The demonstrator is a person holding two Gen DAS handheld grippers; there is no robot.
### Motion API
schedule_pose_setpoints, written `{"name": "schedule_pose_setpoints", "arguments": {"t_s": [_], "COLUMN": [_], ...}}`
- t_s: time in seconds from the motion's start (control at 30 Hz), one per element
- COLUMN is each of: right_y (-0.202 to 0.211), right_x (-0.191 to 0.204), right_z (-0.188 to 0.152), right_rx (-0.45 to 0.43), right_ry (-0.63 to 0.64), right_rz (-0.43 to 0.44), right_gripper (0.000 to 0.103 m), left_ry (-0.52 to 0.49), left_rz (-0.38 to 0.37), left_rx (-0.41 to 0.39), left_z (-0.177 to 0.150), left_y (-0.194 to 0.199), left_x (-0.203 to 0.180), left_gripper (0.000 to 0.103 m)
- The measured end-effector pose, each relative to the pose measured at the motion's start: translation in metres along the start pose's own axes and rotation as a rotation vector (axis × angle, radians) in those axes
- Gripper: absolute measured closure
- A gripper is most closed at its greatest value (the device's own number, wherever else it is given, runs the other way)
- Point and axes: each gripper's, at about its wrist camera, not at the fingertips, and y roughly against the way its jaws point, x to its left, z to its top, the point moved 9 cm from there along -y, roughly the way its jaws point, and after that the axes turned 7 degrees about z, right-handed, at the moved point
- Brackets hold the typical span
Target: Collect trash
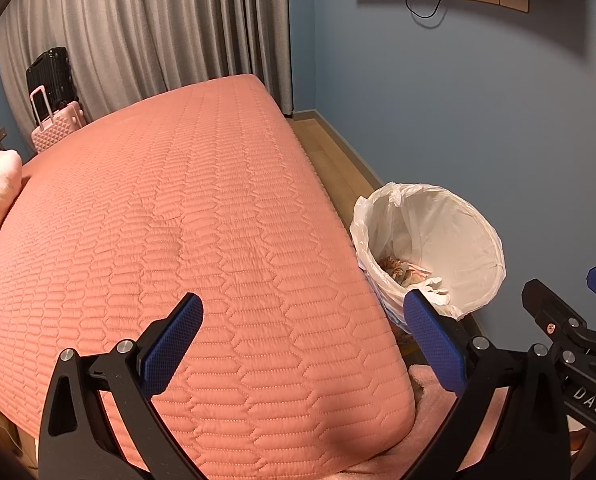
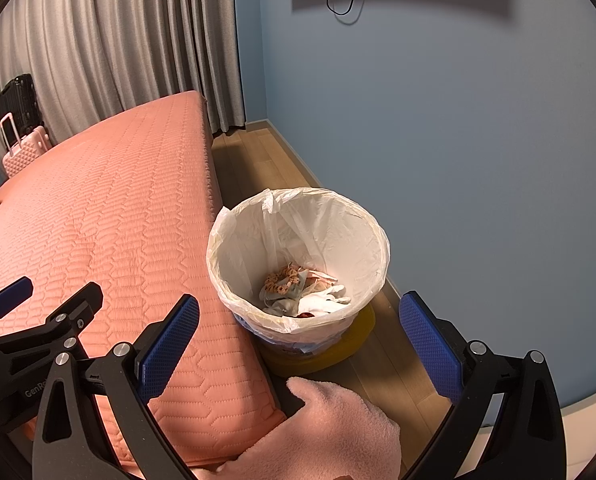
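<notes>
2 hand-held grippers, left and right, gape wide, empty; only right view shows bin trash fully.

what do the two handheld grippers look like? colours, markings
Both match: left gripper and right gripper have black angular frames, silver bolt heads and blue cross-hatched finger pads. White lettering: "DAS" on the right one, "GenRo", cut off, on the left. No cables visible.

Bin mouth: the trash bin at your right gripper's 12 o'clock stands open from above, trash low inside.
9 o'clock: the bed edge touches the bin.
3 o'clock: the wall near; narrow floor strip between.
</notes>
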Motion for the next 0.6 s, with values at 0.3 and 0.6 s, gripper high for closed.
{"name": "schedule_pose_setpoints", "arguments": {"t_s": [0.3,0.6], "right_y": [-0.0005,0.0000], "right_x": [0.0005,0.0058], "right_z": [-0.0006,-0.0008], "right_rx": [0.002,0.004], "right_ry": [-0.003,-0.008], "right_rz": [0.005,0.010], "right_gripper": [0.005,0.005], "left_ry": [0.000,0.013], "left_rz": [0.001,0.000], "left_rx": [-0.003,0.000], "left_z": [-0.0008,0.0006], "left_y": [0.0006,0.0005], "left_x": [0.0009,0.0055], "left_gripper": [0.007,0.007]}}
